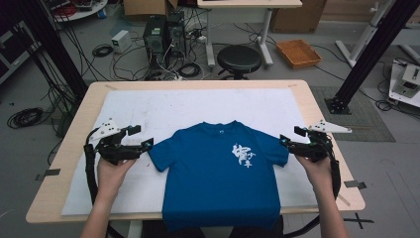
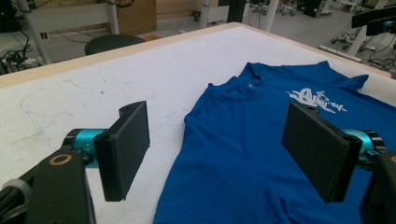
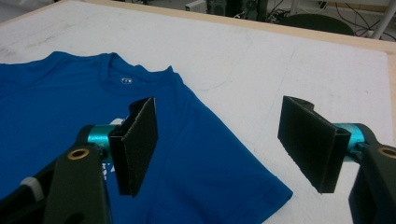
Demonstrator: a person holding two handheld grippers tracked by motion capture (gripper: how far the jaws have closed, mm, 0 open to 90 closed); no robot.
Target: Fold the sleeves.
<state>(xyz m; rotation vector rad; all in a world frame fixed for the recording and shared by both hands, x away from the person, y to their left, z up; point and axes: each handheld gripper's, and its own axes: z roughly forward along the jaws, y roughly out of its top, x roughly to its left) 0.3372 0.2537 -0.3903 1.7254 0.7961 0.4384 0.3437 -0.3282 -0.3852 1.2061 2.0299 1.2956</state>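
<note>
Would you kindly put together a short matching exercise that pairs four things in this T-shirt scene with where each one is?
Things:
1. blue T-shirt
2. left claw
3. right claw
4. black stool

Places:
A. on the floor beyond the table's far edge
B. open, beside the shirt's right sleeve
C. spread flat on the white mat, hem over the near edge
D. open, beside the shirt's left sleeve

Pairs: 1-C, 2-D, 3-B, 4-A

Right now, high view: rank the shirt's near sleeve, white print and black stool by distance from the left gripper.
From the left gripper:
1. Near sleeve of the blue shirt, just beside the open jaws.
2. White print, on the chest's far side.
3. Black stool, on the floor beyond the table.
</note>
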